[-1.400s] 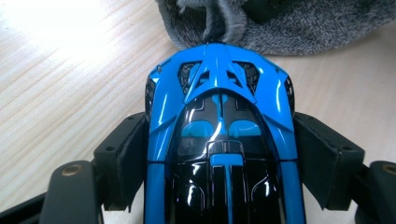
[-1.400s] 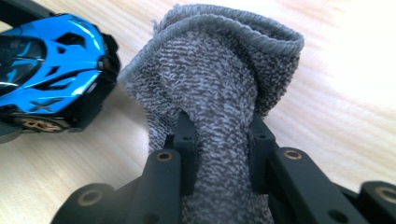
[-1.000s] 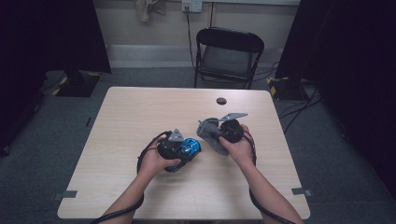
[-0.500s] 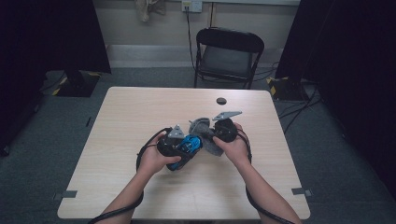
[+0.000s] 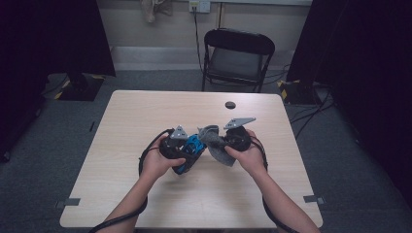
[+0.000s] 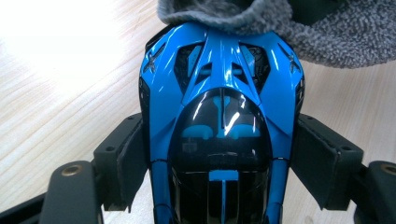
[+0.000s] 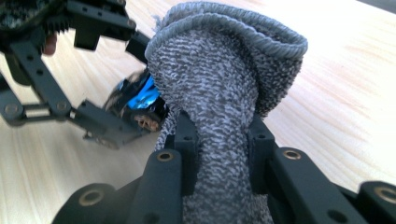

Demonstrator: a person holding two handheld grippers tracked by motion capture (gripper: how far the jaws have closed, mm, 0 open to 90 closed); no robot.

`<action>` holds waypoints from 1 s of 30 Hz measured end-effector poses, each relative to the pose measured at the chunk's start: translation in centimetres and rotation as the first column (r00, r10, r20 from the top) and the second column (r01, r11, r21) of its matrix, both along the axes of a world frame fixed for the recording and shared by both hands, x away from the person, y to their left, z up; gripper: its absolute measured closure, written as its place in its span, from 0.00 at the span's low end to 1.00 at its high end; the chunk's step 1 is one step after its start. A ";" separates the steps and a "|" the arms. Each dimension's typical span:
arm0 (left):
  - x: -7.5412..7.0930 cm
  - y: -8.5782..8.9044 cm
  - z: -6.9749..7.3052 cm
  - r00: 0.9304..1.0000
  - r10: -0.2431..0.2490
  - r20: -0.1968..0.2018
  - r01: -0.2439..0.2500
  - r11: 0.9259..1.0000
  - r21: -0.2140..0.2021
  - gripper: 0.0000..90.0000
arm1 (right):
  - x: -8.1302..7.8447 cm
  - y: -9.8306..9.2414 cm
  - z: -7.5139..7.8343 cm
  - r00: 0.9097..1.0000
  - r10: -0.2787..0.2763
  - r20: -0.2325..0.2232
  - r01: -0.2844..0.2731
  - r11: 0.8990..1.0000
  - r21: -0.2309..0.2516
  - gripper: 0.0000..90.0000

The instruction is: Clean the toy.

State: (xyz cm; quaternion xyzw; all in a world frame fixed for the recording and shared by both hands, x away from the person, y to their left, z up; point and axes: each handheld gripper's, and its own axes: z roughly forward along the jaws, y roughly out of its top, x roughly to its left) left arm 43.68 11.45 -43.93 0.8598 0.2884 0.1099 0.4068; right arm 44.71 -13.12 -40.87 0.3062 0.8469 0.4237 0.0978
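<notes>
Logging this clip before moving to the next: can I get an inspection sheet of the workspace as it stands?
Surface: light wooden table, bare apart from the items below.
Job's things: blue toy car held between the left tongs; grey cloth pinched in the right tongs, its top edge against the car's far end.
Clutter: small dark round object near the table's far edge; what it is cannot be told.
Grippers: both held above the table's middle, close together.
Cables: black cable looping by the left hand; wall cable behind.
Surroundings: black folding chair, dark curtains, grey carpet.
</notes>
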 end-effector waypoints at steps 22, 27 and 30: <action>-0.5 -0.7 1.8 0.998 -0.064 0.000 0.064 0.997 -0.039 0.27 | 1.8 0.4 3.0 1.000 -0.023 0.014 0.022 0.999 0.045 0.81; -0.2 -0.4 2.0 0.999 -0.041 0.002 0.041 0.999 -0.033 0.27 | 1.3 1.3 3.3 0.999 0.023 0.025 -0.024 0.999 0.046 0.81; -0.1 -0.1 2.1 1.000 -0.022 0.001 0.022 0.999 -0.032 0.27 | 1.0 1.2 3.4 0.999 0.031 0.028 -0.032 0.998 0.053 0.81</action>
